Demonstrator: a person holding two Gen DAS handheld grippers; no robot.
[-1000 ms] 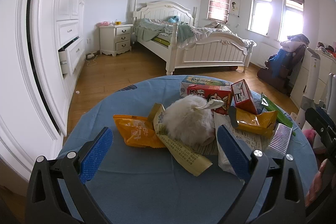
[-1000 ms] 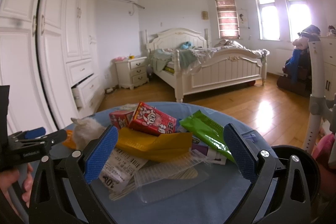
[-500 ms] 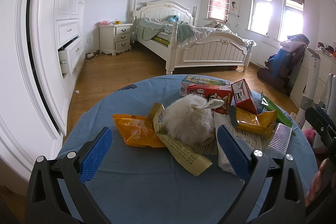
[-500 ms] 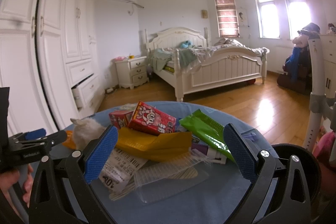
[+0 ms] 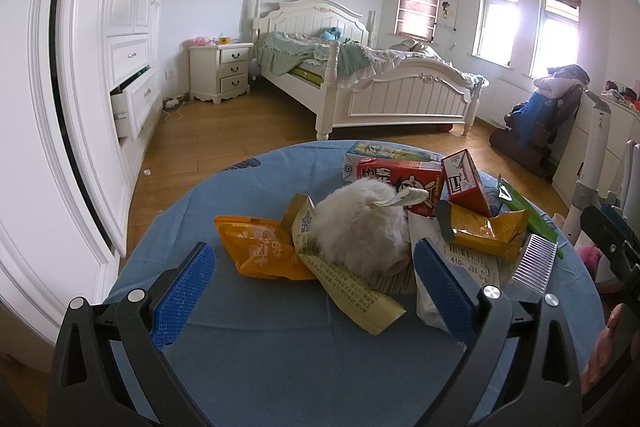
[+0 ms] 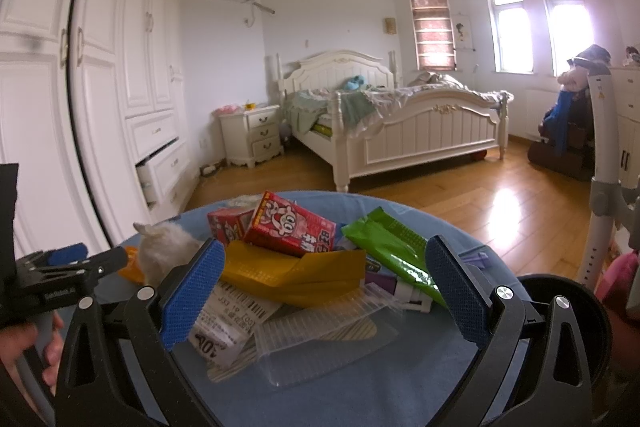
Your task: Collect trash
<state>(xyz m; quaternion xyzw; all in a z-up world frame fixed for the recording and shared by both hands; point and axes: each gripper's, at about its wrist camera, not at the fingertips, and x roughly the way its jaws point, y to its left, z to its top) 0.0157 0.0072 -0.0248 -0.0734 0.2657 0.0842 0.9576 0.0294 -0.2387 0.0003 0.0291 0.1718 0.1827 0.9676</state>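
A heap of trash lies on the round blue table [image 5: 280,355]. In the left wrist view I see an orange snack bag [image 5: 260,251], a yellow printed wrapper [image 5: 352,287], a white fluffy ball [image 5: 360,227] and red cartons [image 5: 400,183]. My left gripper [image 5: 316,295] hovers open just before the heap, holding nothing. The right wrist view has a red carton [image 6: 292,227], a yellow pouch [image 6: 296,279], a green wrapper [image 6: 392,247], a receipt [image 6: 224,327] and a clear plastic comb [image 6: 320,319]. My right gripper [image 6: 324,299] is open around that pile without touching it.
A black bin [image 6: 560,303] stands at the table's right edge. A hand [image 6: 24,351] holds the left gripper's handle. Beyond the table are wood floor, a white bed [image 5: 380,91], a nightstand [image 5: 220,71] and a wardrobe with an open drawer [image 5: 128,107].
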